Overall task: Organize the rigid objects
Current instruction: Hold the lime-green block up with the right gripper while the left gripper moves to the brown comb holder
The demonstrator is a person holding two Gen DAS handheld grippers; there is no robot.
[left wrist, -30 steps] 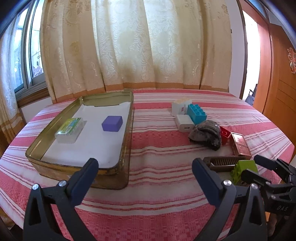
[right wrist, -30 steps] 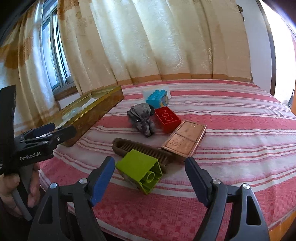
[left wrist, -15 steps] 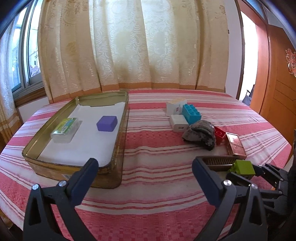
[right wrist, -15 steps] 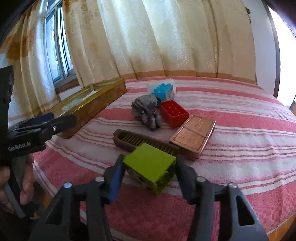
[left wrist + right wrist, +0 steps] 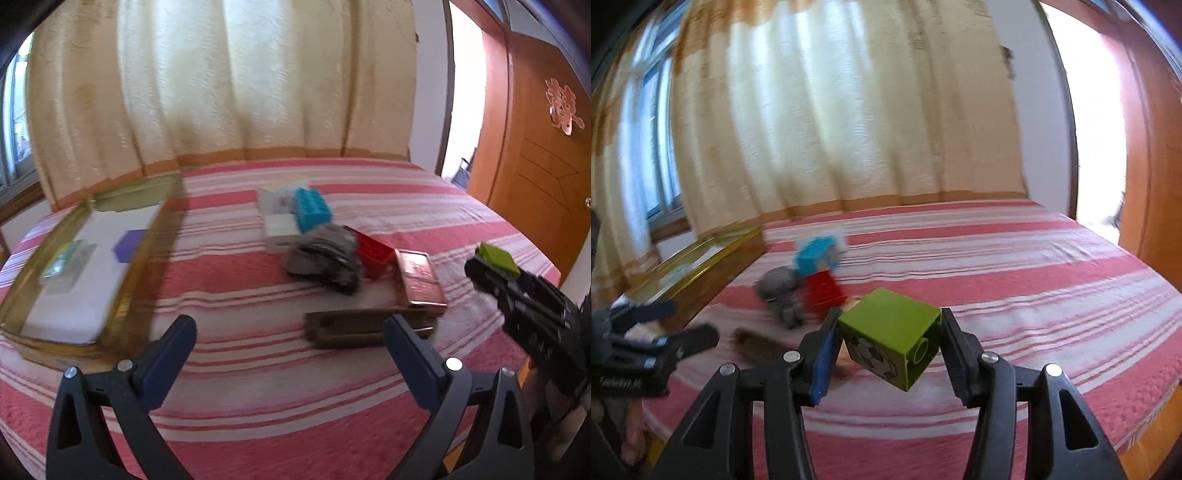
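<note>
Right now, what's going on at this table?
A person is tidying rigid objects with two handheld grippers. The right gripper is shut on a green block and holds it above the striped cloth. The left gripper is open and empty. In the gold tray lie a purple block and a clear box; the blue block, red block and others remain outside.

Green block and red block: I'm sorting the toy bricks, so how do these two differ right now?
The green block is clamped in the right gripper, lifted and tilted; the red block lies on the striped cloth. The green block shows a football print; none shows on the red block. Both are chunky plastic bricks.
</note>
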